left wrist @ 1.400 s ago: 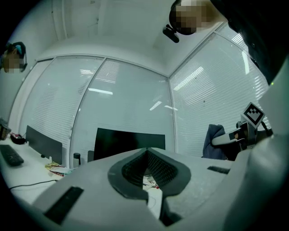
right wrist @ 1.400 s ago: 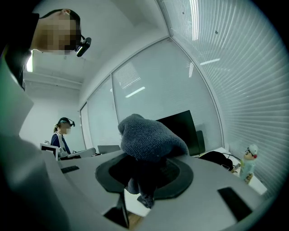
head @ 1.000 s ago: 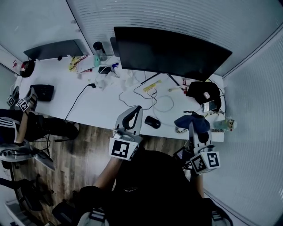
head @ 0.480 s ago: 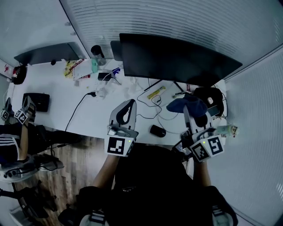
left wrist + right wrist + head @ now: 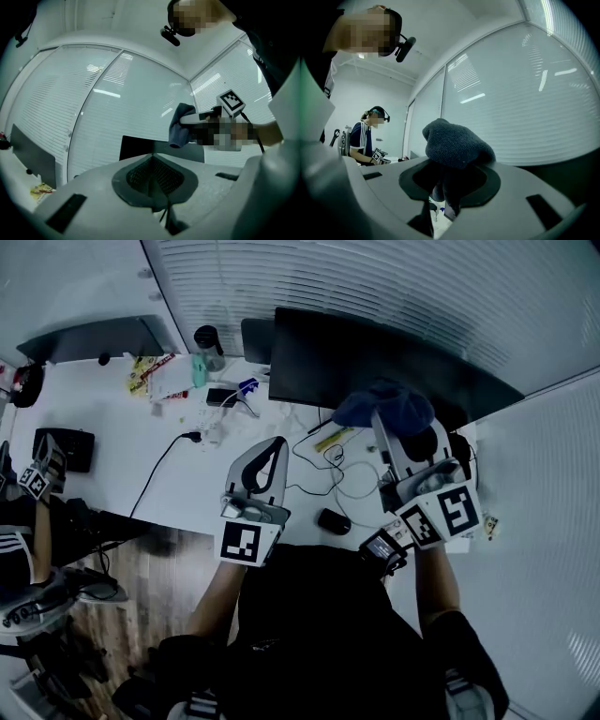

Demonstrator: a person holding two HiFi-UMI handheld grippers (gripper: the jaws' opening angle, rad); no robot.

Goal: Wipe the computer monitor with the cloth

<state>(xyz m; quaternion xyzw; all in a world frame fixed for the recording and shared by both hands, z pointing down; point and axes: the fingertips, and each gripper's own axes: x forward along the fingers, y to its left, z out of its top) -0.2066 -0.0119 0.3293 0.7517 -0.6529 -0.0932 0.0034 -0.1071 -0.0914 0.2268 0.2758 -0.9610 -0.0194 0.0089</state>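
Observation:
A dark monitor (image 5: 375, 362) stands at the back of the white desk (image 5: 122, 442); its top edge also shows in the left gripper view (image 5: 136, 147). My right gripper (image 5: 382, 423) is shut on a blue-grey cloth (image 5: 384, 409), held up in front of the monitor's right half. The cloth (image 5: 457, 143) bulges above the jaws in the right gripper view, and hangs from that gripper in the left gripper view (image 5: 180, 126). My left gripper (image 5: 272, 454) hovers over the desk's front, left of the cloth, jaws together with nothing between them.
A black mouse (image 5: 333, 520), cables (image 5: 342, 470), a tumbler (image 5: 208, 345), papers (image 5: 159, 376) and a black box (image 5: 61, 446) lie on the desk. A second monitor (image 5: 89, 338) stands at far left. Another person (image 5: 370, 136) with grippers sits to the left.
My right gripper has lifted the cloth from the desk's right front edge up and back to the monitor's face. The left gripper has barely moved.

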